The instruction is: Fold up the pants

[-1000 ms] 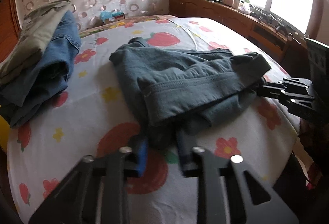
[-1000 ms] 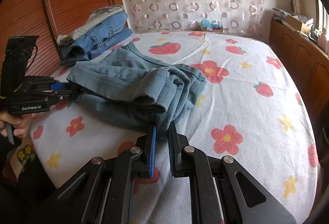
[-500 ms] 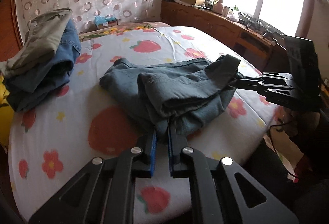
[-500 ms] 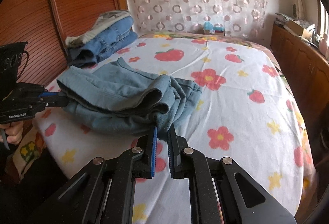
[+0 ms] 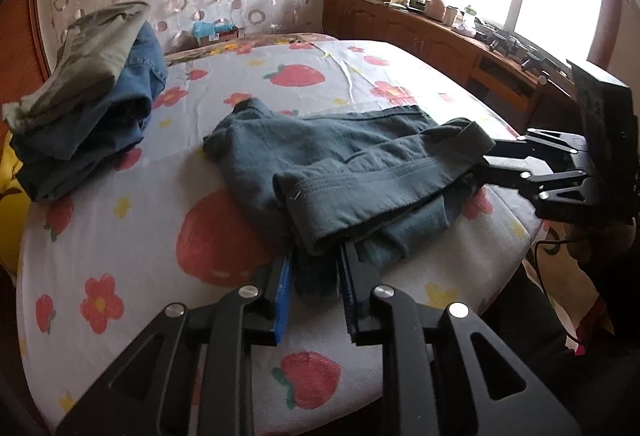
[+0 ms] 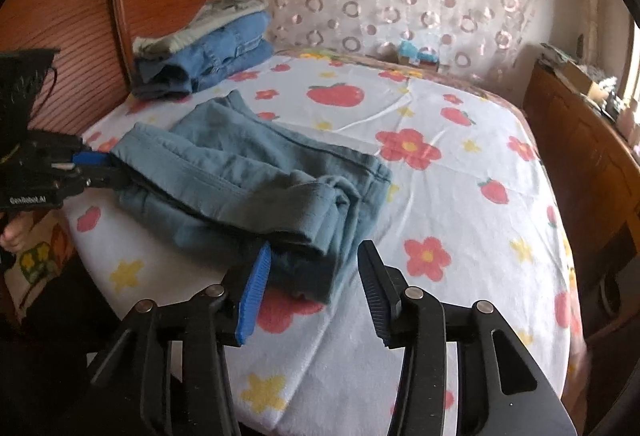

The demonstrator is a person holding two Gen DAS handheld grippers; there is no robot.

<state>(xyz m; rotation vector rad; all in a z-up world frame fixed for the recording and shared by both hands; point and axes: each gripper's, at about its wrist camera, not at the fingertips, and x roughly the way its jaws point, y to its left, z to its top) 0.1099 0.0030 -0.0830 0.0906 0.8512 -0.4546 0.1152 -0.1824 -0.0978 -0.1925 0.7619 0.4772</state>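
Grey-blue pants (image 5: 352, 172) lie folded in a loose bundle near the front edge of the bed; they also show in the right wrist view (image 6: 256, 180). My left gripper (image 5: 314, 272) is open, its fingers on either side of the bundle's near corner. My right gripper (image 6: 312, 268) is open wide, with the other end of the pants lying between its fingers. In the left wrist view the right gripper (image 5: 486, 164) reaches under the far end of the bundle. In the right wrist view the left gripper (image 6: 100, 170) sits at the pants' far corner.
The bed (image 6: 460, 196) has a white sheet with strawberries and flowers. A stack of folded jeans and khaki pants (image 5: 88, 92) lies by the wooden headboard (image 6: 80, 16). A wooden cabinet (image 5: 432, 36) with clutter runs along the window side.
Both grippers were shut on the ends of the pants half a second ago and have opened, letting the bundle rest on the bed. The pants have settled lower and flatter.
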